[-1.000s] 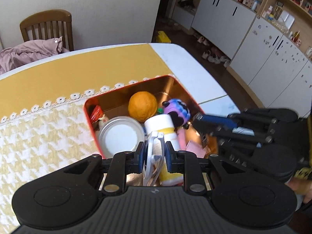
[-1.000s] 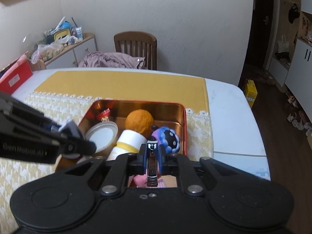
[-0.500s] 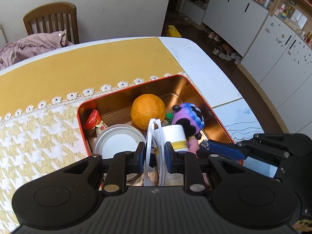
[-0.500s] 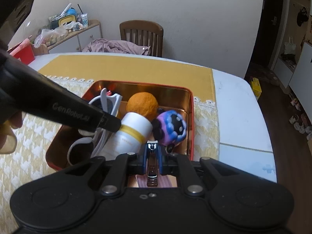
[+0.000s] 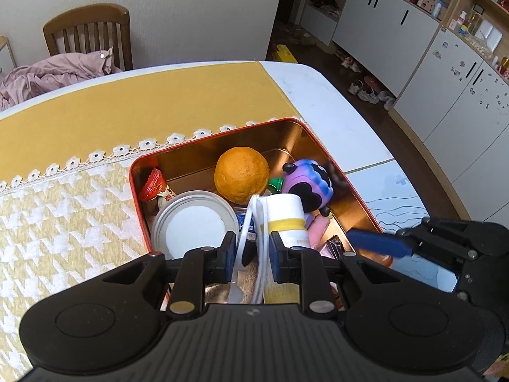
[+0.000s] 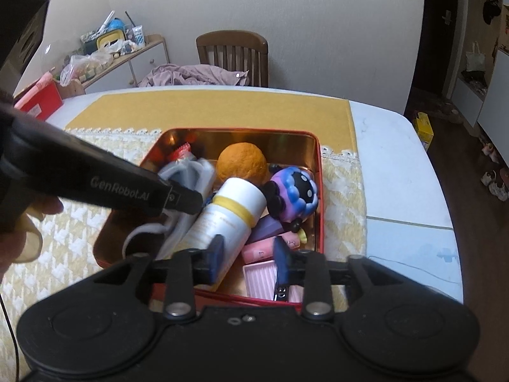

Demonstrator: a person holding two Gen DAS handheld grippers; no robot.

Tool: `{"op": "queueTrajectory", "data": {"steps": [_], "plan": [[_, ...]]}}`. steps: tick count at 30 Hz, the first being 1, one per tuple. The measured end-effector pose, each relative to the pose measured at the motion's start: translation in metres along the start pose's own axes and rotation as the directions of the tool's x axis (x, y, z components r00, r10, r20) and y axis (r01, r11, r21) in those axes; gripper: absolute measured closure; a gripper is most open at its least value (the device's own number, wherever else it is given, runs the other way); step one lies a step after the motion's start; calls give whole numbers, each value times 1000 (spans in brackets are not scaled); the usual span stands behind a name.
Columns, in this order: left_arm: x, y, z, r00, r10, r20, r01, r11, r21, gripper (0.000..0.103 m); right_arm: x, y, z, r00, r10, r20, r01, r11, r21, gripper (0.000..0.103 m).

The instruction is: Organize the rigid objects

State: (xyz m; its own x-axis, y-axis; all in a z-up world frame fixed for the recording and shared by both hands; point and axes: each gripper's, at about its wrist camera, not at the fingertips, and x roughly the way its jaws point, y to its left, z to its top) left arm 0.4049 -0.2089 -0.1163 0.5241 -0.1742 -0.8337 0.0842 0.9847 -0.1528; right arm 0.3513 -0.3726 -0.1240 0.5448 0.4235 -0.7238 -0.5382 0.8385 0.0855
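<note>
While the left gripper [image 5: 253,250] clamps a pair of white-framed plastic glasses [image 5: 254,222] above the red rectangular metal tin [image 6: 319,191], the right gripper [image 6: 248,259] hangs with its jaws spread, holding nothing, over a silver nail clipper [image 6: 280,291] lying in the tin beside a white cylindrical bottle [image 6: 226,219].

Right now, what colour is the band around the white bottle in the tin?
Yellow. The band circles the white bottle just below its cap, clearest in the right wrist view.
</note>
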Motion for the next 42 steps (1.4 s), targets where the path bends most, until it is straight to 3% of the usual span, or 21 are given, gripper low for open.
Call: {"op": "queueTrajectory", "data": {"steps": [2, 14, 16, 22, 24, 26, 31, 37, 40, 42], "plan": [[-4, 0, -2, 1000, 3, 11, -3, 1000, 4, 82, -4, 0, 0, 1000, 4, 14, -5, 1000, 13, 48], [-46, -5, -20, 994, -23, 109, 17, 998, 62, 81, -37, 7, 3, 997, -1, 77, -3, 999, 41, 38], [-55, -6, -24, 991, -21, 133, 12, 997, 71, 81, -45, 9, 2, 996, -3, 92, -1, 999, 50, 30], [-82, -6, -37, 982, -28, 189, 12, 996, 87, 80, -67, 14, -4, 992, -2, 129, -7, 997, 72, 24], [-90, -4, -41, 976, -20, 215, 2, 997, 81, 70, -74, 16, -5, 989, 8, 148, -21, 996, 84, 19], [-98, -2, -46, 971, -7, 238, -11, 997, 74, 46, -81, 20, -7, 986, 5, 164, -19, 996, 87, 17], [-114, 3, -56, 963, -30, 267, 8, 996, 84, 42, -94, 26, -10, 983, -10, 183, -10, 994, 105, 12], [-133, 8, -71, 952, -53, 300, 26, 995, 91, 29, -110, 37, -15, 975, -32, 220, 8, 994, 109, 1], [-142, 11, -77, 946, -65, 318, 37, 995, 93, 20, -119, 44, -19, 969, -44, 242, 19, 994, 107, 0], [-148, 13, -81, 942, -75, 326, 48, 995, 89, 19, -125, 49, -20, 965, -53, 257, 25, 994, 110, 0]]}}
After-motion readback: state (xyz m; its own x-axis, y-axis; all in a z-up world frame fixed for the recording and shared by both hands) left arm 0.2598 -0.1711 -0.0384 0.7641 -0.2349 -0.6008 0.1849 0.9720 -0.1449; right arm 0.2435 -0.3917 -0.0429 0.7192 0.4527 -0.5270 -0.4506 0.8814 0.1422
